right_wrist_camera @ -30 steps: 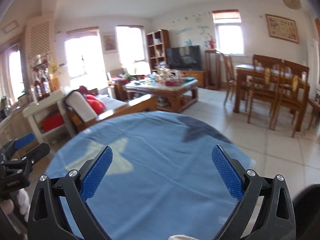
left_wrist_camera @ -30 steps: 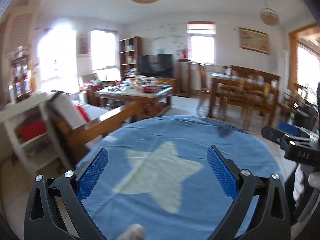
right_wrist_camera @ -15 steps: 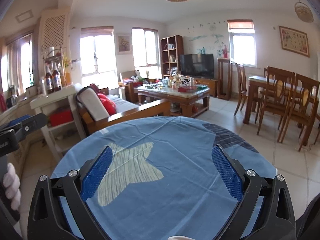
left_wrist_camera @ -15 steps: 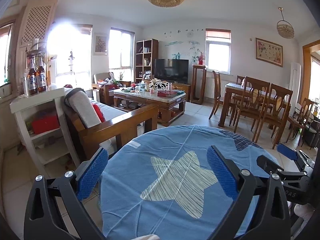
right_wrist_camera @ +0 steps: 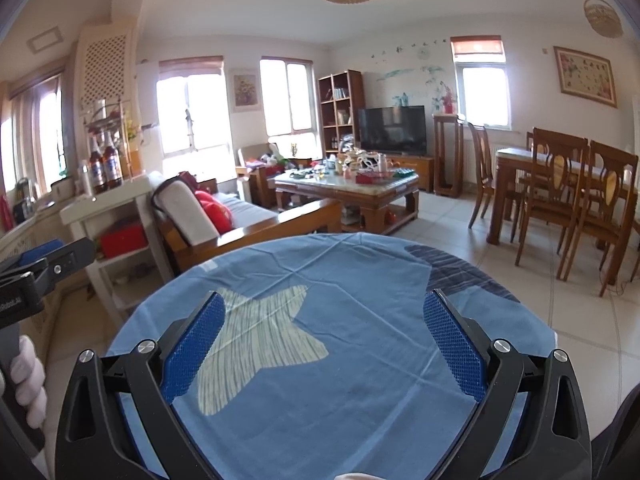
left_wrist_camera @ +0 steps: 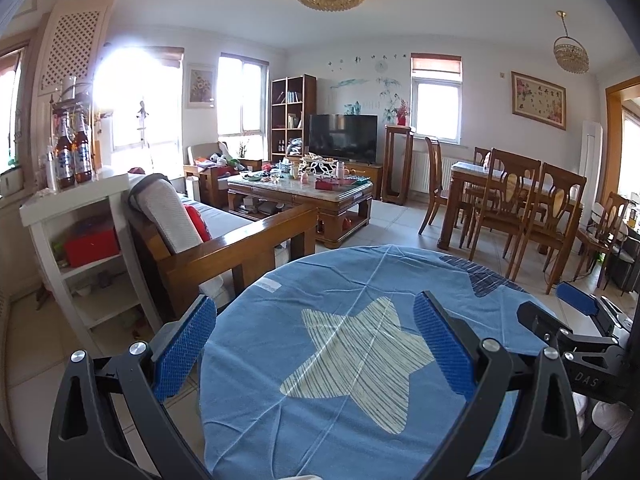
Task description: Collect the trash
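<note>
Both tools — left tool [left_wrist_camera: 314,346], right tool [right_wrist_camera: 322,348] — released, now lifted clear above blue-clothed worktop [left_wrist_camera: 340,280]; blur gone, no trash visible yet.

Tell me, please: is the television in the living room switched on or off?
Off, as far as can be seen. The television screen is uniformly dark in both views, with only faint reflections and no picture.

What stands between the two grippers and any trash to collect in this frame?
No trash can be picked out nearby. Both the left gripper and right gripper are open over the round table's blue star cloth, which looks bare. The cluttered coffee table lies beyond the wooden sofa and open floor.
</note>
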The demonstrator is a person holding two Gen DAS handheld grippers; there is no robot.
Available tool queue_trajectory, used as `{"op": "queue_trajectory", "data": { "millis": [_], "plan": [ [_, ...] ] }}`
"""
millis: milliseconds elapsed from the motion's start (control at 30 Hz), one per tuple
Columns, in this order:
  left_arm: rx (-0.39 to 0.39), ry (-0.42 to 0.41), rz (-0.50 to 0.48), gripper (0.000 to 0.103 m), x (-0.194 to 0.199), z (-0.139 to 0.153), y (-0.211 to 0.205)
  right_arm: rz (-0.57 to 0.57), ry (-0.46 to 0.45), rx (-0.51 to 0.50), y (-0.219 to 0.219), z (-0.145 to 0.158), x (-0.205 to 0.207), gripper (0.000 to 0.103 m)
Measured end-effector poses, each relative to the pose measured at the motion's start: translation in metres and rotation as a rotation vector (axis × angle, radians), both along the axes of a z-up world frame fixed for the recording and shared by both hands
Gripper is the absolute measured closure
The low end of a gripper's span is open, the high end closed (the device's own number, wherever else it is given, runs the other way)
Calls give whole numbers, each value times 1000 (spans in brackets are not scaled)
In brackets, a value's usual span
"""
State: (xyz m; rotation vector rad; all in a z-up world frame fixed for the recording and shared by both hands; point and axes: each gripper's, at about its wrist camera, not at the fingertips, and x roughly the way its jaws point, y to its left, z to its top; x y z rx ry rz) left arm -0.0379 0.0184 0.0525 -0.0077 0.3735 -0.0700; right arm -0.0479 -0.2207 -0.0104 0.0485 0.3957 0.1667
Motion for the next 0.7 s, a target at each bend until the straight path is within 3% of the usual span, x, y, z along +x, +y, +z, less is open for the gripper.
{"op": "queue_trajectory", "data": {
  "millis": [700],
  "plan": [
    [11,-1,-4,5,2,-3,3,-12,10,-3,-7,-5,-4,5]
  ]
}}
